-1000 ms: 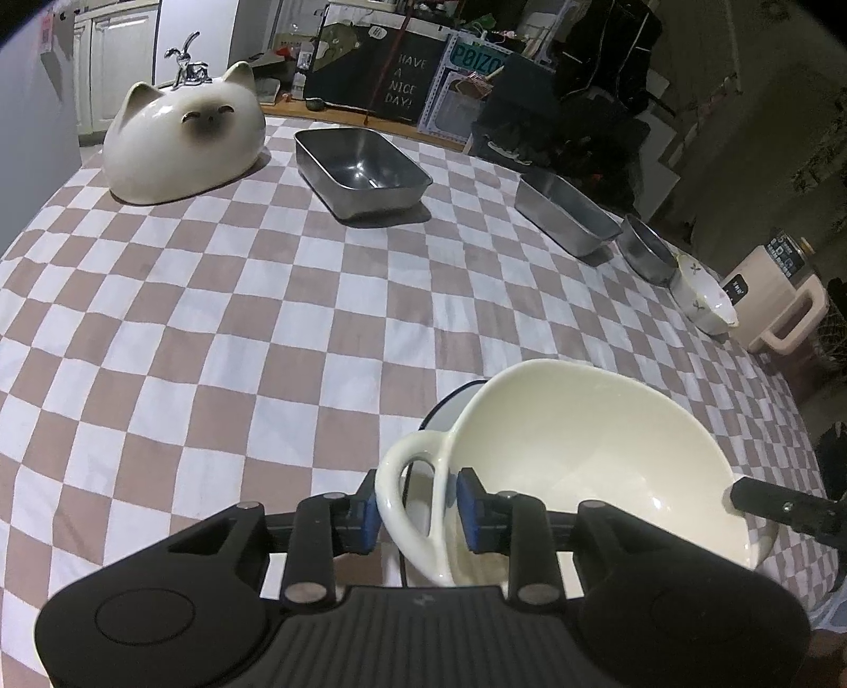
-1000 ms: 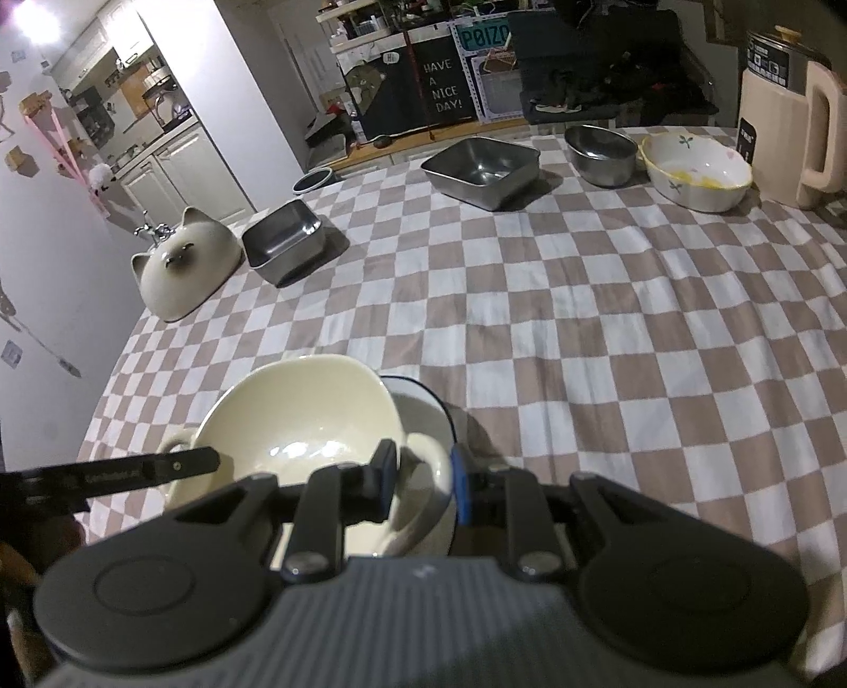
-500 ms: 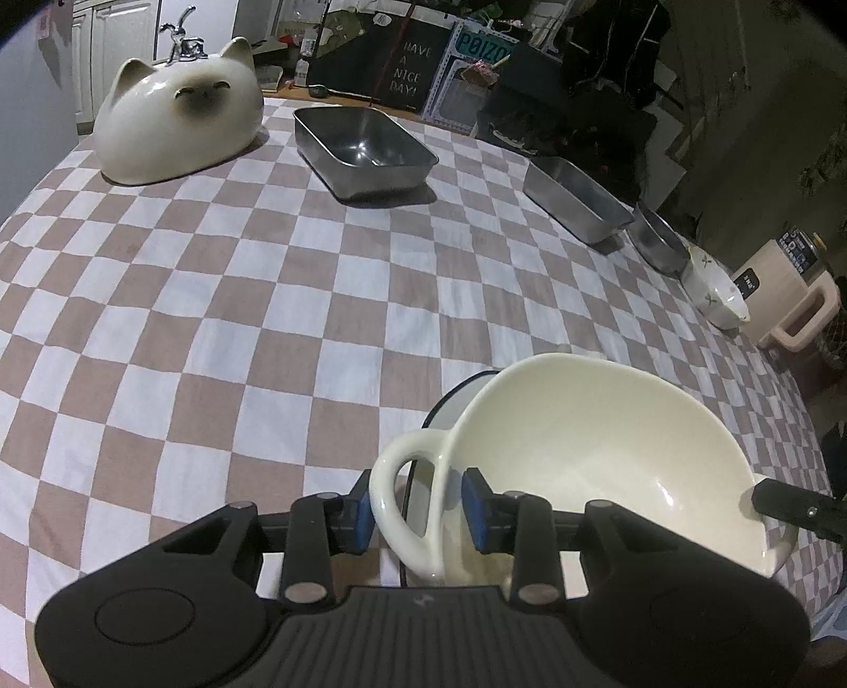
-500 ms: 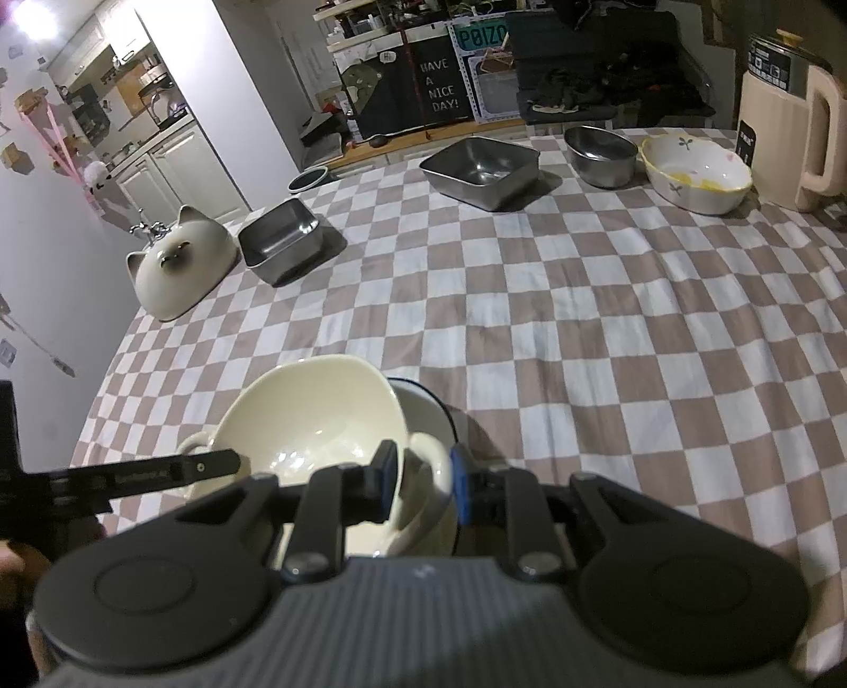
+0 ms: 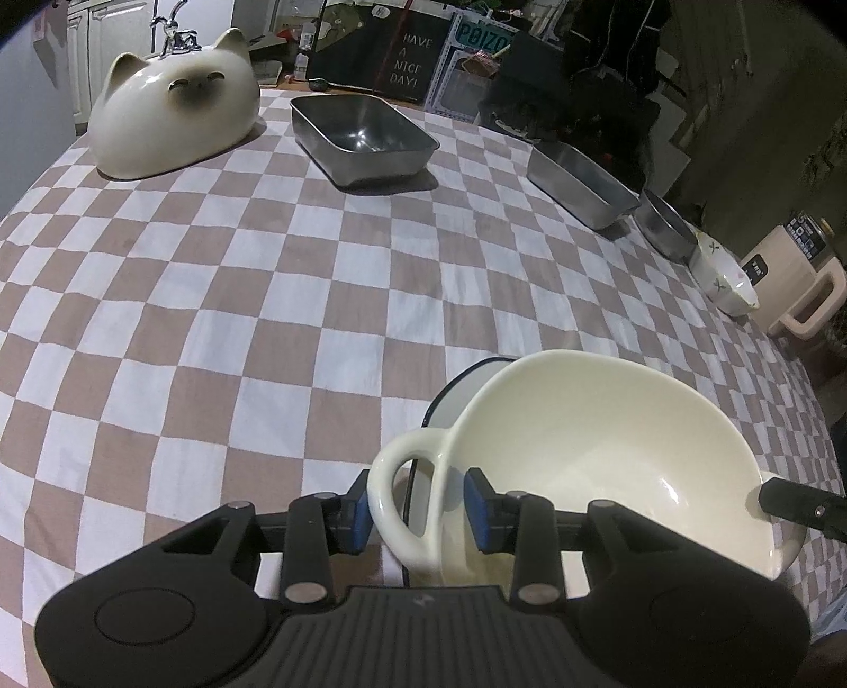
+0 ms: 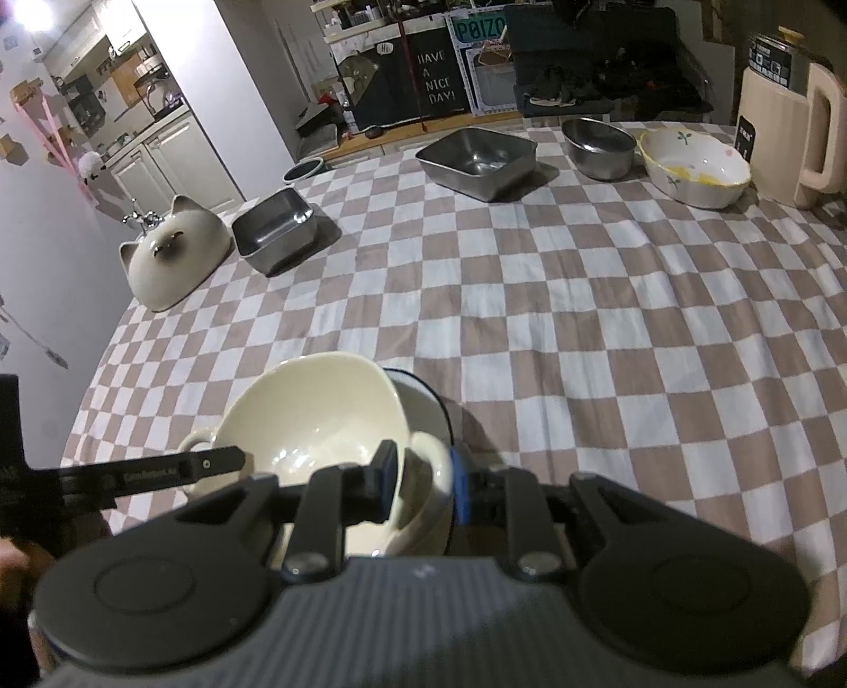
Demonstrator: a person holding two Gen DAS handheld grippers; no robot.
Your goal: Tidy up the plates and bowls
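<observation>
Sitting tilted in a dark-rimmed plate (image 5: 460, 391), the cream bowl (image 5: 598, 450) lies directly ahead of both tools. The left tool (image 5: 416, 503) straddles one loop handle (image 5: 394, 492), its jaws just eased apart, pads apparently clear. The right tool (image 6: 421, 487) clamps the opposite handle (image 6: 431, 460). Glazed ceramic: probably heavy, slippery, chippable; the handles offer the best hold.

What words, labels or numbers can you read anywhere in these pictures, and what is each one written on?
"HAVE A NICE DAY!" on the black board behind the checkered table.
"POIZO", cut off, on the teal-framed poster beside that board.
White print on the black arm of the left tongs: too blurred to read.
Black labels on the beige plastic kettle: too small to read.
Speech-bubble mark on the dark cartoon picture: unreadable.
</observation>
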